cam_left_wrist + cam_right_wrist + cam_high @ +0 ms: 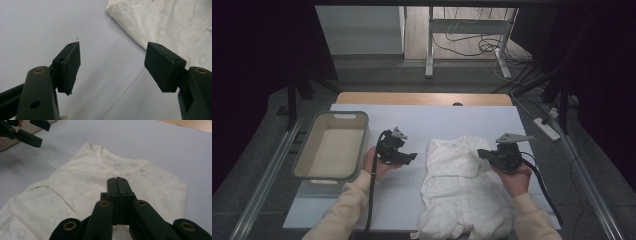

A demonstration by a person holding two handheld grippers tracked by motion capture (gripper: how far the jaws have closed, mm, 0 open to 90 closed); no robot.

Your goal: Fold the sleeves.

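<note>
Cream garment (464, 187), faint printed pattern, lies flat on the white surface (422, 117), right of centre, neckline toward the far edge, lower end reaching the near edge. One side is folded in across the body.

Left gripper (412, 156): hovers just left of the garment, apart from it. Jaws spread wide, nothing between them; in the left gripper view, bare surface shows in the gap and the garment's edge (160, 22) lies beyond the jaws.

Right gripper (481, 153): over the garment's upper right part, jaws clenched flat against each other, no cloth caught between them. In the right gripper view the closed tips (117, 180) point toward the neckline (117, 167).

Beige bin (332, 145) stands at the left edge of the surface, just beside the left hand (374, 162).
</note>
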